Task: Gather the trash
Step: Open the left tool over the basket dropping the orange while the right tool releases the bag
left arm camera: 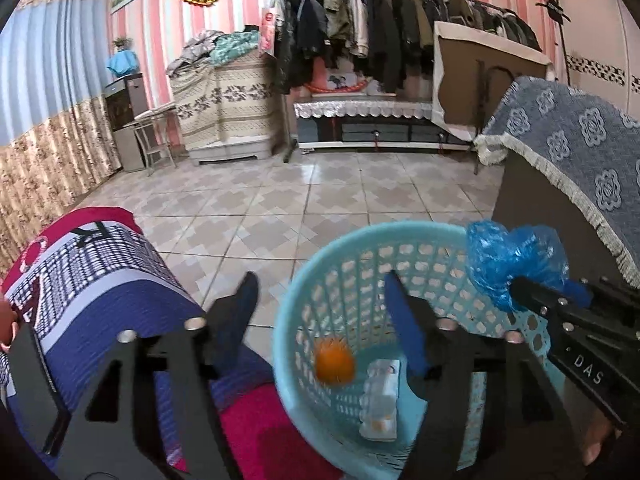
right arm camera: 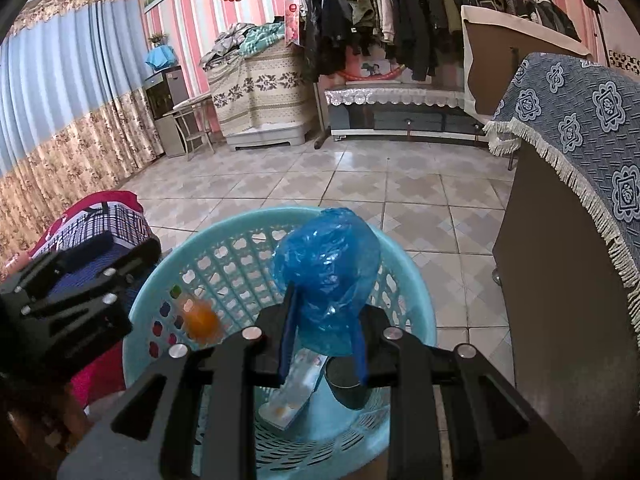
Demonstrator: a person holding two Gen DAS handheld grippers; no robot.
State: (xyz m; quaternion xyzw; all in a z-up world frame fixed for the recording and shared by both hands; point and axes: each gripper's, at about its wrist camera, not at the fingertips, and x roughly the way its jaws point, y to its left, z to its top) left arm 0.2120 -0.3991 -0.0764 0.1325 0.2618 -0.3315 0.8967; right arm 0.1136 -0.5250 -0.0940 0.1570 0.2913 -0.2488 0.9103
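A light blue plastic basket stands on the tiled floor. Inside lie an orange ball, a white carton and a dark cup. My right gripper is shut on a crumpled blue plastic bag and holds it over the basket; in the left wrist view the bag hangs at the basket's right rim with the right gripper behind it. My left gripper is open and empty, straddling the basket's left rim; it also shows at the left of the right wrist view.
A red, blue and white quilt-covered seat lies left of the basket. A dark cabinet under a blue fringed cloth stands on the right. Across the tiled floor are a clothes rack, a low bench and a covered chest.
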